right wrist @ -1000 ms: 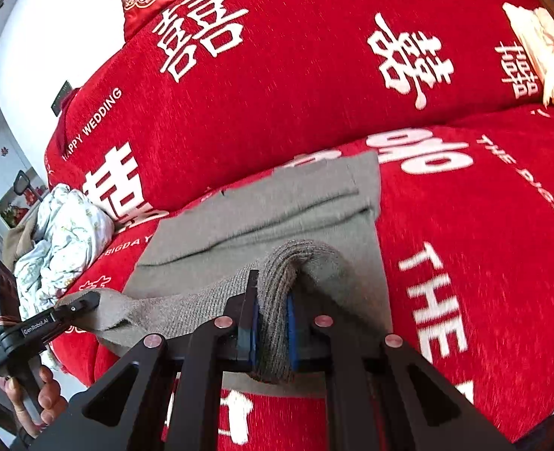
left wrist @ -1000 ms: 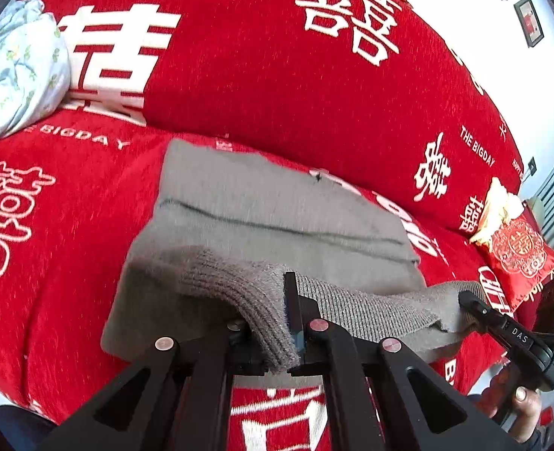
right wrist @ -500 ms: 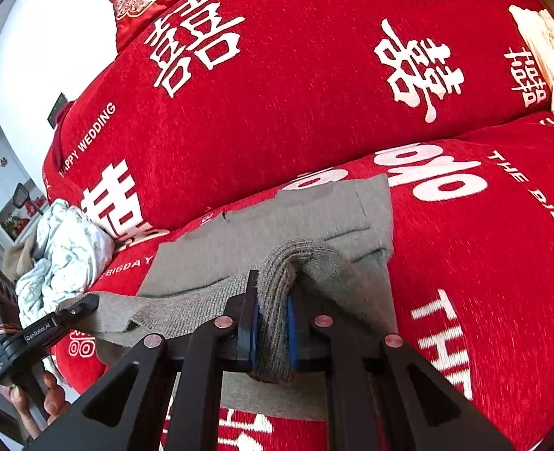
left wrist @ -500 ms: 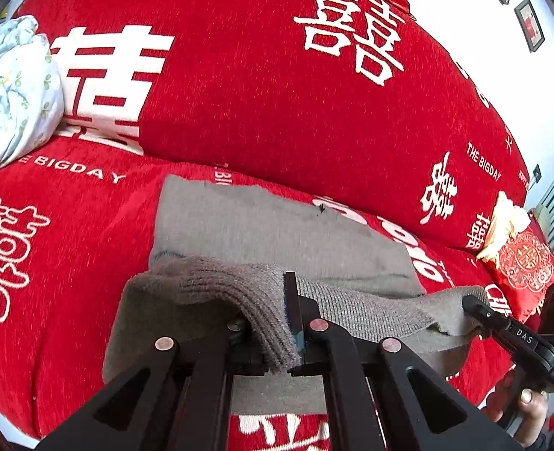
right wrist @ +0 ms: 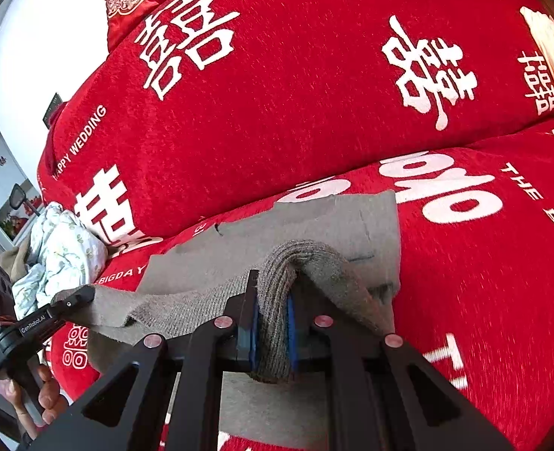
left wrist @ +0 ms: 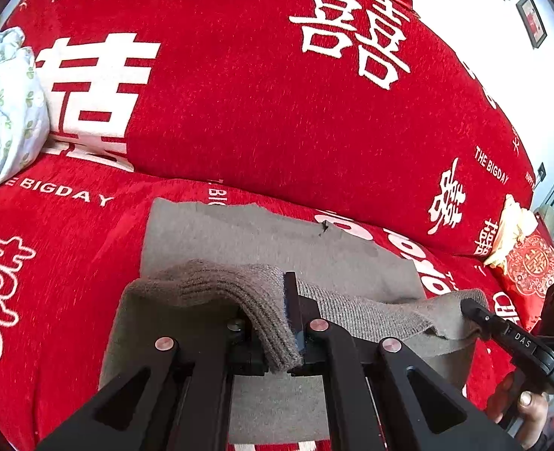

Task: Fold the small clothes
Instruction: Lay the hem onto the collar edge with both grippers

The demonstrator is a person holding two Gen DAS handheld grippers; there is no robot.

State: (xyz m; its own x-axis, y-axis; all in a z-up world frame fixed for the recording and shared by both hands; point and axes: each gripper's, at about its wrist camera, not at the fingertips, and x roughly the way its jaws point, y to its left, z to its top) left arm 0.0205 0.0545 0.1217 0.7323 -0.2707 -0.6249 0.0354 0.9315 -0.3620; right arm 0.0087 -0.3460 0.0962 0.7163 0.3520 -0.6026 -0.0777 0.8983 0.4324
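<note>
Both tongs are clamped on a grey knitted garment (left wrist: pixel 239 293): left tongs (left wrist: pixel 292 323) and right tongs (right wrist: pixel 271 323) hold its ribbed edge raised above a red sofa cover (left wrist: pixel 239 112).

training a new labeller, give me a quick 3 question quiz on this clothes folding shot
1. True or false: both grippers are shut on the grey knit.
2. Which part of the knit does the left gripper pinch? A) a flat single layer B) a bunched ribbed edge C) nothing.
3. What lies at the far left of the red cover, beyond the knit?

Key:
1. True. The left gripper and the right gripper each clamp a ribbed corner, and the edge hangs stretched between them.
2. B.
3. A pale floral bundle of cloth.
</note>
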